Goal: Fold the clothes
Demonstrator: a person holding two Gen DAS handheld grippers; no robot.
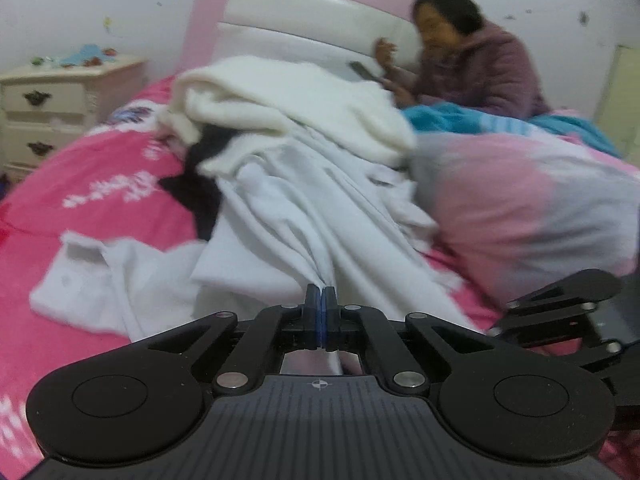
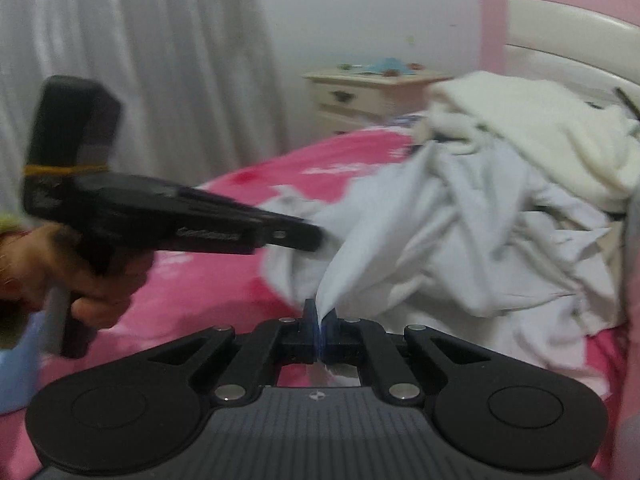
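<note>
Now left gripper [image 1: 321,294] and right gripper [image 2: 320,312] each pinch the white garment's [image 1: 304,216] edge, pink bedspread [image 1: 100,168] bare alongside

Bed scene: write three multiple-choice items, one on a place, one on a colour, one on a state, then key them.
1. Where does the cream blanket lie?
A. on top of the clothes pile
B. on the nightstand
C. on the floor

2. What colour is the bedcover?
A. green
B. pink
C. brown

3. How is the right gripper?
A. wide open and empty
B. out of view
C. shut on the white garment

Answers:
1 A, it drapes over the heap near the headboard.
2 B, pink shows all around the clothes.
3 C, white cloth runs straight into its closed jaws; the left gripper pinches the same garment.
</note>
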